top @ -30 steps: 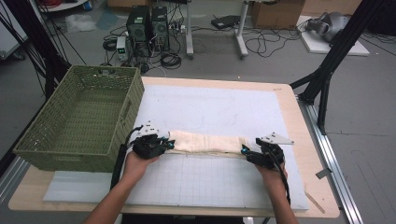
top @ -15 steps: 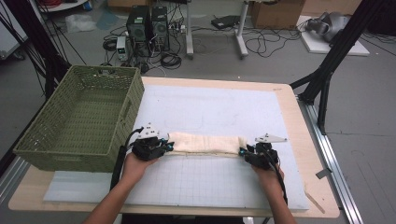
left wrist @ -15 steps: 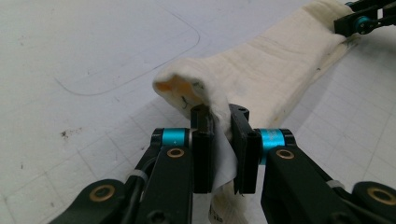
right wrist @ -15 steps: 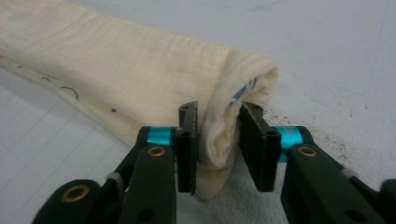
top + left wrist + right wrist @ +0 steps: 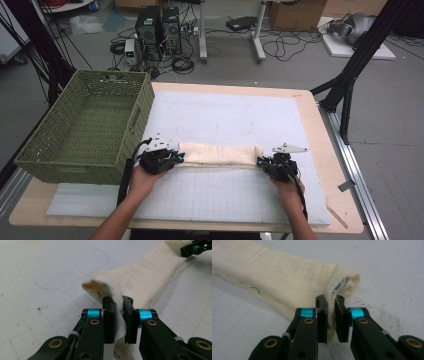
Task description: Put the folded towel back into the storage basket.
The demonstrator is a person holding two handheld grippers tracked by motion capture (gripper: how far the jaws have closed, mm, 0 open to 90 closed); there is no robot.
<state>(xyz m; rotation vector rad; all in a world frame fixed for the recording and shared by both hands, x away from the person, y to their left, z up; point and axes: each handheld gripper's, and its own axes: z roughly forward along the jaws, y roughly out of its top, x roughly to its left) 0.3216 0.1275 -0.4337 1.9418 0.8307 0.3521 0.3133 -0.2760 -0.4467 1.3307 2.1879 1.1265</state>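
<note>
A cream cloth (image 5: 217, 154) lies folded into a long narrow strip across the white mat, stretched between both hands. My left gripper (image 5: 176, 158) is shut on the strip's left end (image 5: 117, 305), where the fabric bunches up into a small open fold with orange marks inside. My right gripper (image 5: 261, 162) is shut on the right end (image 5: 342, 285), where blue marks show inside the fold. In the left gripper view the right gripper's jaw tip (image 5: 196, 248) pinches the far end. The cloth (image 5: 274, 282) rests flat on the mat between the two grips.
A green woven basket (image 5: 87, 125) stands empty at the table's left edge, close to my left hand. The white grid mat (image 5: 225, 115) covers most of the wooden tabletop (image 5: 320, 125). Cables and computer towers (image 5: 157, 25) sit on the floor beyond.
The right gripper has slid a little to the left along the mat with its end of the cloth, shortening the strip. The left gripper has stayed in place.
</note>
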